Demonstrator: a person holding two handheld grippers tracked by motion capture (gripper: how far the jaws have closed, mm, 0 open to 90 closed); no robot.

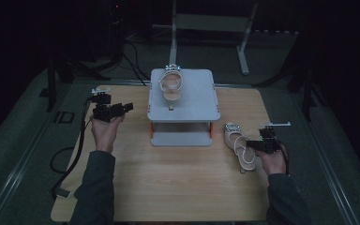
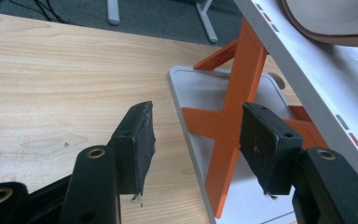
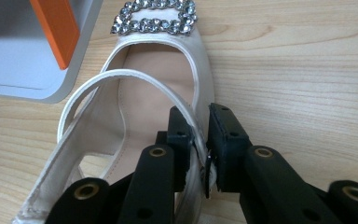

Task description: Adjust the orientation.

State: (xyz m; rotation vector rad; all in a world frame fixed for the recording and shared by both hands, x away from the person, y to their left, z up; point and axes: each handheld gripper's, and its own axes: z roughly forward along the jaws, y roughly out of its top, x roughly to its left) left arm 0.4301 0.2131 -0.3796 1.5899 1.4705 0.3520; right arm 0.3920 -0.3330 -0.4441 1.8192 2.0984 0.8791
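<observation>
A cream strappy shoe (image 1: 239,143) with a rhinestone buckle (image 3: 154,16) lies on the wooden table (image 1: 183,183), right of a grey two-shelf rack (image 1: 194,105). My right gripper (image 1: 252,145) is shut on this shoe's (image 3: 158,79) side wall near the strap, with the pads (image 3: 223,135) pressing on both faces. The matching shoe (image 1: 171,85) rests on the rack's top shelf. Left of the rack, a hand holds up my left gripper (image 1: 122,108). It stands open (image 2: 196,135) with nothing between its fingers and points at the rack's orange cross brace (image 2: 233,116).
The rack's lower shelf (image 1: 183,138) is bare. A cable (image 1: 75,154) trails from the left gripper off the table's left edge. Metal stand legs (image 1: 243,47) rise on the dark floor behind the table. The table's near half is bare wood.
</observation>
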